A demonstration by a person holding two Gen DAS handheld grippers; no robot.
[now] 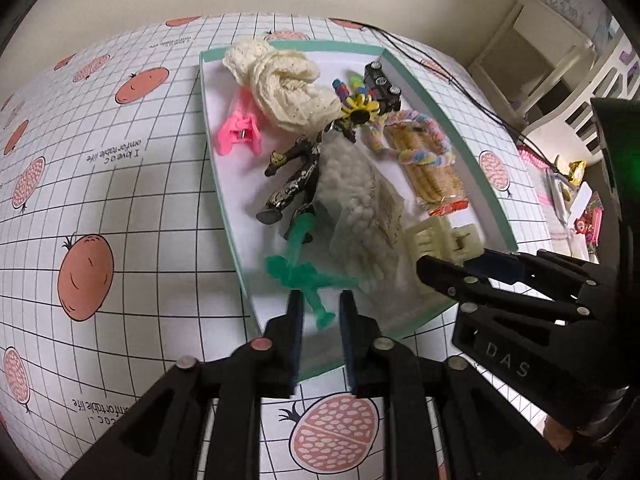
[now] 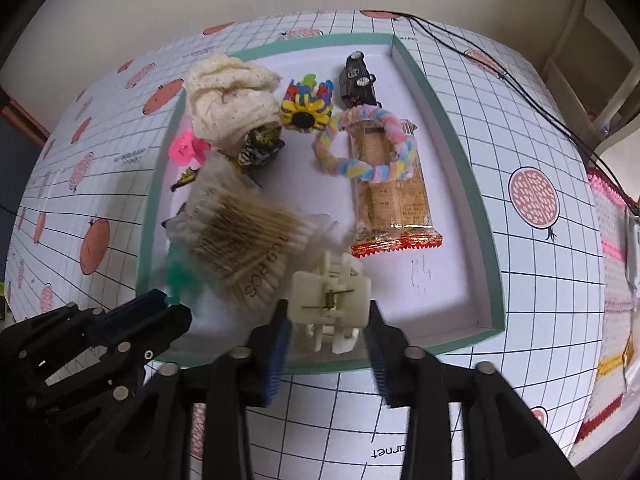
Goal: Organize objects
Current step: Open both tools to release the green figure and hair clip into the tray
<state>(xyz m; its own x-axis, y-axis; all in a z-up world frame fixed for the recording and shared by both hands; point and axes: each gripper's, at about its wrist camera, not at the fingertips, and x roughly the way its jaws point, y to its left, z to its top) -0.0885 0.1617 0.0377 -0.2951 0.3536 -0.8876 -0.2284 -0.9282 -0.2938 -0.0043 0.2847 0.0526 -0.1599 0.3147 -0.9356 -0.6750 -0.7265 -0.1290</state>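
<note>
A shallow white box with a teal rim [image 1: 440,98] [image 2: 454,160] lies on the gridded tablecloth and holds several small items. My left gripper [image 1: 321,300] [image 2: 176,308] is open at the box's near edge, its fingers on either side of a blurred green toy figure's [image 1: 298,272] [image 2: 178,274] leg, with a little space each side. My right gripper [image 2: 326,332] [image 1: 448,264] is shut on a cream hair claw [image 2: 330,296] [image 1: 440,236] just above the box's near edge. A bag of cotton swabs [image 2: 244,240] [image 1: 360,204] lies between the two.
The box also holds a cream knitted cloth [image 2: 228,100], pink hair claw [image 1: 238,134], black toy figure [image 1: 294,178], sunflower clip [image 2: 306,112], black toy car [image 2: 358,80], pastel twisted ring [image 2: 362,146] and cracker pack [image 2: 394,196]. Black cables [image 2: 520,76] cross the far right of the table.
</note>
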